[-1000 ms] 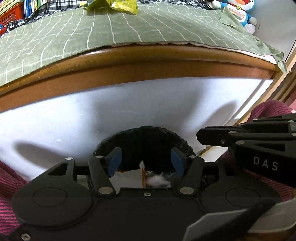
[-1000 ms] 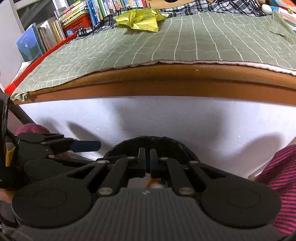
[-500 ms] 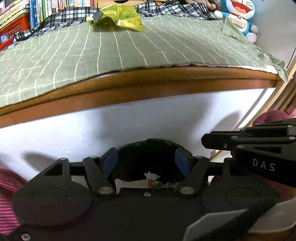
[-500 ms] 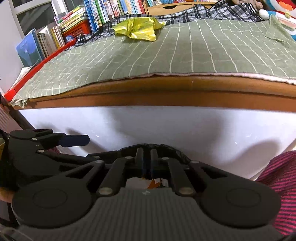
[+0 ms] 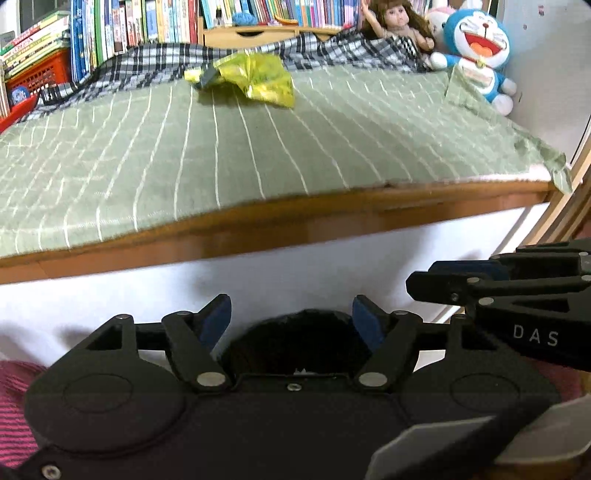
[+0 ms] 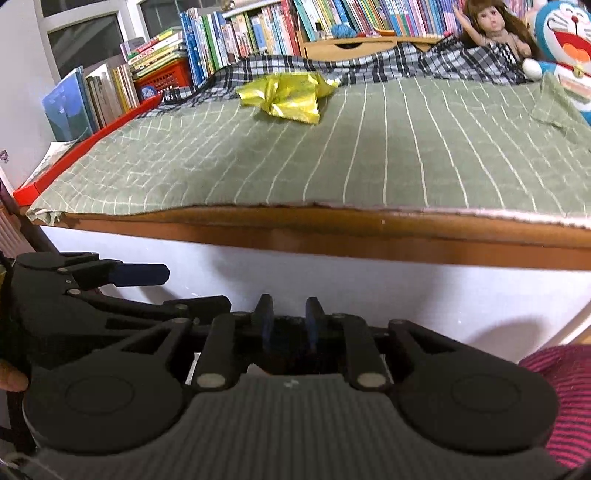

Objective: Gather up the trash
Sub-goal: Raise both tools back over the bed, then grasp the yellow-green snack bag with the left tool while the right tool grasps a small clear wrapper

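Both jaws just opening and empty, left hand-held gripper (image 5: 291,319) wide, right hand-held gripper (image 6: 289,325) narrower, above the bin (image 5: 295,343); the yellow wrapper (image 5: 255,75) on the bed (image 5: 258,147) remains.

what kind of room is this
Most likely a child's bedroom: a bed under a green checked cover, shelves of picture books behind it, and a doll beside a blue plush toy at the far end.
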